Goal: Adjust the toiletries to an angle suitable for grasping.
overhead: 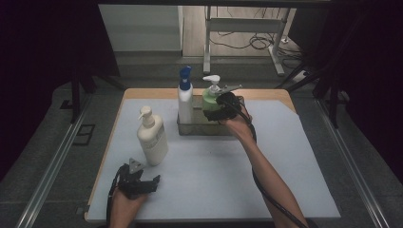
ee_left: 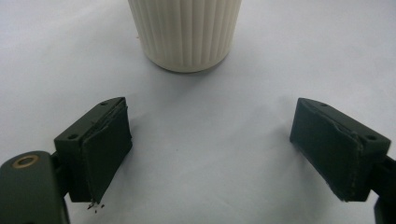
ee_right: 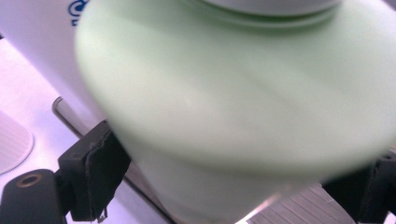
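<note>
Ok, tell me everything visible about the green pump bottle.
The green pump bottle is pale green with a smooth plastic look, a rounded shoulder and a white pump head. It stands upright in the wire-framed tray at the table's far side, right of the white bottle with the blue cap. The right gripper has its jaws on either side of the body; the picture is too blurred to tell whether the pads press on it.

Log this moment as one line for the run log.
right claw: around green bottle in tray, grip unclear | left claw: open, empty, near cream bottle | blue-cap bottle: in tray
</note>
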The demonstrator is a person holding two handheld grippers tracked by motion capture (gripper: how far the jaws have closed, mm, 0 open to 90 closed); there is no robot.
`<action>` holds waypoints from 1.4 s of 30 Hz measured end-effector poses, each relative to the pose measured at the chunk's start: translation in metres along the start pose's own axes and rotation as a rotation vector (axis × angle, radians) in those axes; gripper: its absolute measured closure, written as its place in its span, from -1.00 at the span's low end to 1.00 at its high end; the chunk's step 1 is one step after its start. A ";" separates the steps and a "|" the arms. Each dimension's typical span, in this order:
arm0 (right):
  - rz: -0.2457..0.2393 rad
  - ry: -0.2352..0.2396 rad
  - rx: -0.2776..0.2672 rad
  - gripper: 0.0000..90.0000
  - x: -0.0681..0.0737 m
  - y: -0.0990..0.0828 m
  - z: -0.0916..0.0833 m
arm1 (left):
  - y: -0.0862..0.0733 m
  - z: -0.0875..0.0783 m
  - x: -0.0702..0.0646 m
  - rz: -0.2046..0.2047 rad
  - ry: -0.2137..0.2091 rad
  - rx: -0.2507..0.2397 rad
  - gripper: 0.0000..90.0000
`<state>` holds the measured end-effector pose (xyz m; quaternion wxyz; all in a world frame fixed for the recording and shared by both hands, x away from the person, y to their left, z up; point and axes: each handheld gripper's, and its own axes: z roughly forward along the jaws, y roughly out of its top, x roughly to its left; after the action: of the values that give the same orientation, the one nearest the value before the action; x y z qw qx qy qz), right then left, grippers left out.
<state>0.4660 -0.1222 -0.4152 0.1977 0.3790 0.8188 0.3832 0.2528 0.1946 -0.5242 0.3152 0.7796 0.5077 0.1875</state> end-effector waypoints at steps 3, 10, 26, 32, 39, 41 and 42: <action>0.000 0.011 -0.006 -0.77 -0.001 -0.003 -0.006 | 0.000 0.000 0.000 0.000 0.000 0.000 -0.73; 0.044 0.059 0.010 -0.68 -0.003 -0.013 -0.021 | 0.000 0.000 0.000 0.000 -0.001 0.000 -0.73; 0.055 0.042 0.034 0.42 -0.015 -0.036 -0.035 | 0.000 0.000 0.000 0.000 0.002 -0.001 -0.73; 0.080 -0.018 0.038 0.78 -0.021 -0.037 -0.029 | 0.000 0.000 0.000 0.000 0.002 -0.001 -0.73; 0.120 -0.054 0.049 0.98 -0.027 -0.044 -0.013 | 0.000 0.000 0.000 0.000 0.002 0.000 -0.73; 0.134 -0.056 0.055 0.98 -0.029 -0.044 -0.009 | 0.000 0.000 0.000 0.000 0.002 0.000 -0.73; 0.142 -0.057 0.054 0.98 -0.030 -0.044 -0.008 | 0.000 0.000 0.000 0.000 0.002 0.000 -0.73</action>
<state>0.4594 -0.1672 -0.4438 0.1829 0.4521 0.7939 0.3631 0.2527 0.1945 -0.5242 0.3148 0.7794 0.5079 0.1882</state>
